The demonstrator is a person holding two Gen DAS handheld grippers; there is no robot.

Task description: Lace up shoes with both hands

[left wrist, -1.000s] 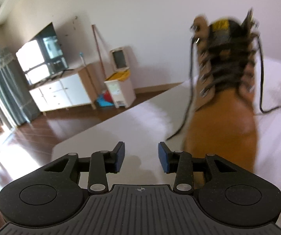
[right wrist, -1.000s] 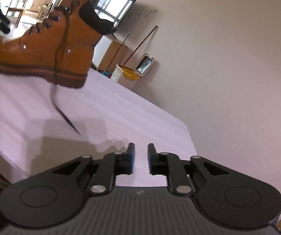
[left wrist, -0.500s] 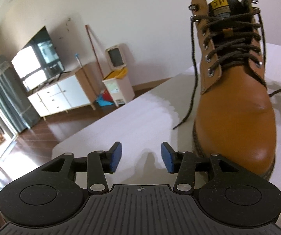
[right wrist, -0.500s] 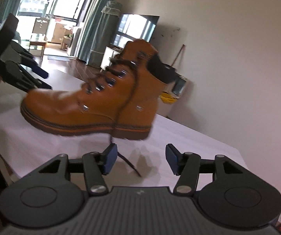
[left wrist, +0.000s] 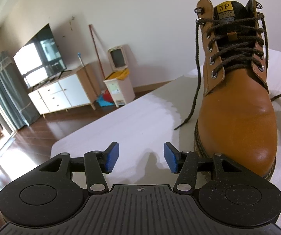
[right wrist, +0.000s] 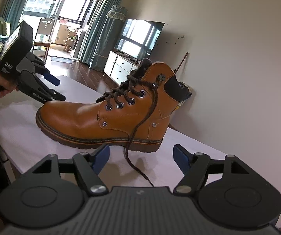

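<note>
Left wrist view looks down along its tongs (left wrist: 141, 159) at the boot (left wrist: 236, 105) toe-on, very close; right wrist view faces the boot's (right wrist: 109, 115) side across the counter (right wrist: 23, 137); both share boot and television (right wrist: 138, 39).

1. The tan leather lace-up boot (left wrist: 236, 117) hides its own heel and far side in the left wrist view.
2. The small print under the boot's yellow tongue label (left wrist: 224, 9) is too small to read.
3. In the right wrist view, the dark brown lace end (right wrist: 140, 173) beside the boot's heel disappears behind the right gripper's black body (right wrist: 140, 205).
</note>
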